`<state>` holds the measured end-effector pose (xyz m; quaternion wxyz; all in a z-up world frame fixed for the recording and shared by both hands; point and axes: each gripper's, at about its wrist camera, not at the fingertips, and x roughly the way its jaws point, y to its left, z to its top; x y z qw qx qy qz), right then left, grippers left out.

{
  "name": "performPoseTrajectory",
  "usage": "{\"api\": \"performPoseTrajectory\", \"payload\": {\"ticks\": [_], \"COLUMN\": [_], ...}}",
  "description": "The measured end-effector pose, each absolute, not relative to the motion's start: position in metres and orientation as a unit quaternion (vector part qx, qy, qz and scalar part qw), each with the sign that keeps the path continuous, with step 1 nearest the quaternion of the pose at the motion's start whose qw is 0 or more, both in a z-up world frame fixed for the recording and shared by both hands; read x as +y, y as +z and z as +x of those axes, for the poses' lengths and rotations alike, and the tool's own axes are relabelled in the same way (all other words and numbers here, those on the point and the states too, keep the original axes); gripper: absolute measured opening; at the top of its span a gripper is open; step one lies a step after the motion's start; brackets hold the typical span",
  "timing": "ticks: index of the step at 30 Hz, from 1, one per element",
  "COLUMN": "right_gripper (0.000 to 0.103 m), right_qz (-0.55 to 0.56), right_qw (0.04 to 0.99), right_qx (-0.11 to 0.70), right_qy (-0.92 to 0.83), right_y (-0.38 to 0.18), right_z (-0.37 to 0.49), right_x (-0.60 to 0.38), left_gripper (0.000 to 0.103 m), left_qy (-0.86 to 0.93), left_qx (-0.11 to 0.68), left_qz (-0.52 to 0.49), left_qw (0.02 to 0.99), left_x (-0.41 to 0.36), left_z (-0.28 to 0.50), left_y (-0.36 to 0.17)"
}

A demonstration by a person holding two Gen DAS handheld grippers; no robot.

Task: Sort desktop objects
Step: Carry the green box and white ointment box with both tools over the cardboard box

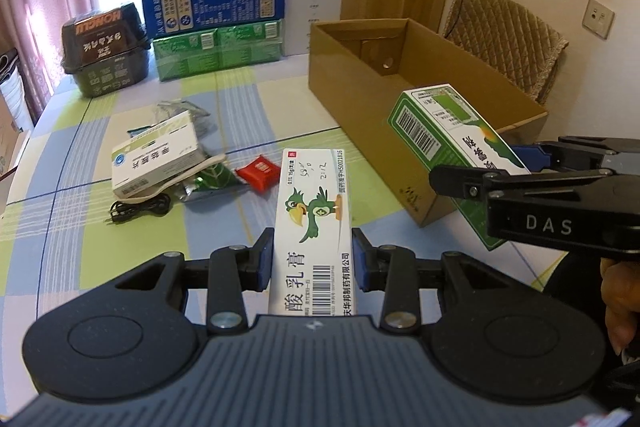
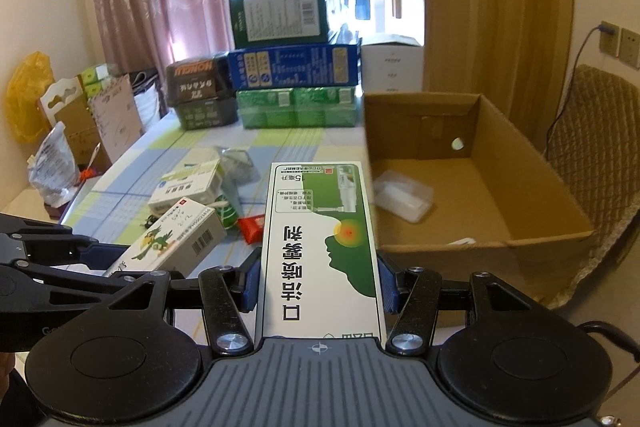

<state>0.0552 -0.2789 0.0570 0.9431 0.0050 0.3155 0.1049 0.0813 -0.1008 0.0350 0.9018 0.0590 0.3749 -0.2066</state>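
Observation:
My left gripper [image 1: 313,259] is shut on a long white ointment box with a green bird [image 1: 314,211], held above the checked tablecloth. My right gripper [image 2: 319,281] is shut on a green-and-white spray box [image 2: 320,243], lifted near the front corner of the open cardboard box [image 2: 532,243]. In the left wrist view the spray box [image 1: 444,131] hangs over that carton's near wall [image 1: 360,115]; in the right wrist view the bird box [image 2: 176,241] shows at lower left. A white medicine box [image 1: 154,157], a red sachet [image 1: 258,173], a green packet [image 1: 212,179] and a black cable [image 1: 138,209] lie on the table.
Stacked green, blue and white cartons [image 1: 216,7] and a black container [image 1: 106,47] stand at the table's far end. A white packet [image 2: 404,197] lies inside the cardboard box. A padded chair [image 1: 508,35] stands behind it by the wall. Bags and boxes [image 2: 60,131] sit left of the table.

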Motion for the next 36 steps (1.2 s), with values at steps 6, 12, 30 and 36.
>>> {"api": "performPoseTrajectory", "payload": {"ticks": [6, 12, 30, 36], "right_gripper": [0.053, 0.053, 0.053, 0.053], "right_qz": [0.004, 0.004, 0.001, 0.004], "right_qw": [0.95, 0.955, 0.954, 0.95], "right_qx": [0.302, 0.291, 0.299, 0.311], "right_qy": [0.084, 0.055, 0.031, 0.036], "right_y": [0.071, 0.085, 0.094, 0.082], "right_z": [0.059, 0.072, 0.15, 0.177], "right_x": [-0.303, -0.338, -0.424, -0.433], "left_gripper": [0.033, 0.033, 0.033, 0.033], "left_qy": [-0.219, -0.238, -0.278, -0.279], "left_qx": [0.366, 0.354, 0.335, 0.337], "left_qz": [0.063, 0.07, 0.081, 0.079], "left_qw": [0.902, 0.902, 0.897, 0.896], "left_x": [-0.12, -0.149, -0.247, -0.268], "left_z": [0.082, 0.089, 0.148, 0.172], "left_y": [0.047, 0.059, 0.076, 0.071]}}
